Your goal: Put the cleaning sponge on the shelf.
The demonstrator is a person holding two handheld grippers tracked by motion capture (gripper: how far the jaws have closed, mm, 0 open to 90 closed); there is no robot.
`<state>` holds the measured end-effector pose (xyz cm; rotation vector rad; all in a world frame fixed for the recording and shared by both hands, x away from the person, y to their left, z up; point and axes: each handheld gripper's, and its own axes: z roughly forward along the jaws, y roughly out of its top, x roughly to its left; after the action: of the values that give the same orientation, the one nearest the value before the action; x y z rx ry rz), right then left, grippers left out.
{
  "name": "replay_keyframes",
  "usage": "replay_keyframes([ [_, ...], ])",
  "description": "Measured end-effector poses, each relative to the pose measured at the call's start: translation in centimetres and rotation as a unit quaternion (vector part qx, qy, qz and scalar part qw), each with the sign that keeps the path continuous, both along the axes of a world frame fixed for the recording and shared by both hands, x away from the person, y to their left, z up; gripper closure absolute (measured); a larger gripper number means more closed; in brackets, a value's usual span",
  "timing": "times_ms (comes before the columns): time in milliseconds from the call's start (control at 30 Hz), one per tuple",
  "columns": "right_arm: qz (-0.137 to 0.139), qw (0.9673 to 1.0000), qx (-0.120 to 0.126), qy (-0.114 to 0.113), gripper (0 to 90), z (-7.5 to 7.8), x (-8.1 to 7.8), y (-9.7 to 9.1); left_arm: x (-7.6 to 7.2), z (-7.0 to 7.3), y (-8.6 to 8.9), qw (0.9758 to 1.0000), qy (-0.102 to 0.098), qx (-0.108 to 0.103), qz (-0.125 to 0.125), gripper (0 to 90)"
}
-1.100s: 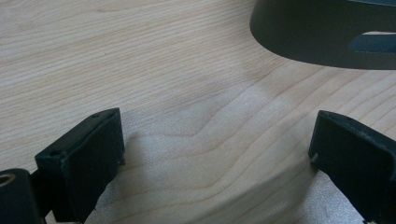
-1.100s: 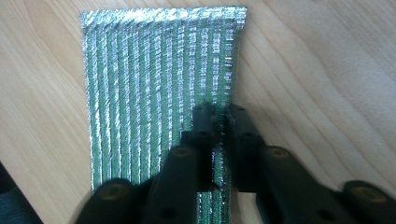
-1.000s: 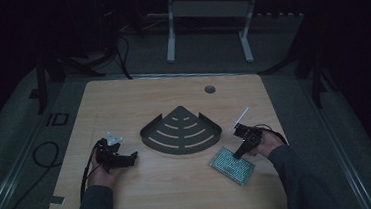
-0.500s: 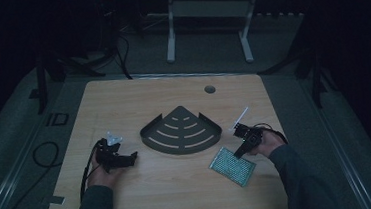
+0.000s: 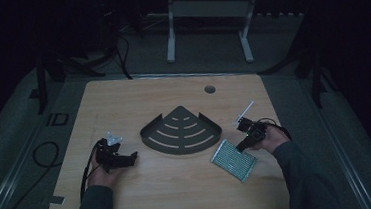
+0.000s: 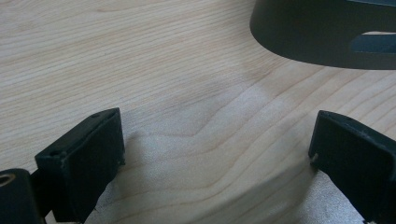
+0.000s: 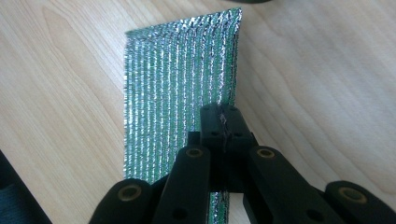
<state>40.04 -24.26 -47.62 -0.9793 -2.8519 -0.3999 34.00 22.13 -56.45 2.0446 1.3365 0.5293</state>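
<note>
While the left gripper (image 5: 127,159) rested on the wooden table (image 5: 138,100) with its jaws spread wide and nothing between them, it lay near the dark fan-shaped slotted rack (image 5: 181,132) and was free to help. To the right of this rack, the right gripper (image 5: 241,148) had its jaws pinched tight on one edge of the shiny green mesh sheet (image 5: 233,160), which lay on the table near the front. I judged that the sheet should be lifted slowly and kept clear of the rack's rim, because such a thin edge could slip; the white stick (image 5: 243,113) behind was not in the way.
</note>
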Motion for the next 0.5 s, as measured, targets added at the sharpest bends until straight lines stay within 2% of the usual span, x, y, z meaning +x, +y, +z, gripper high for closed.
replay_keyframes([
  [500,-0.013,0.9995,0.012,-0.025,89.7,2.6,0.4,-1.1,0.0,0.0,0.0,1.0,0.0,0.0,0.0,3.7],
])
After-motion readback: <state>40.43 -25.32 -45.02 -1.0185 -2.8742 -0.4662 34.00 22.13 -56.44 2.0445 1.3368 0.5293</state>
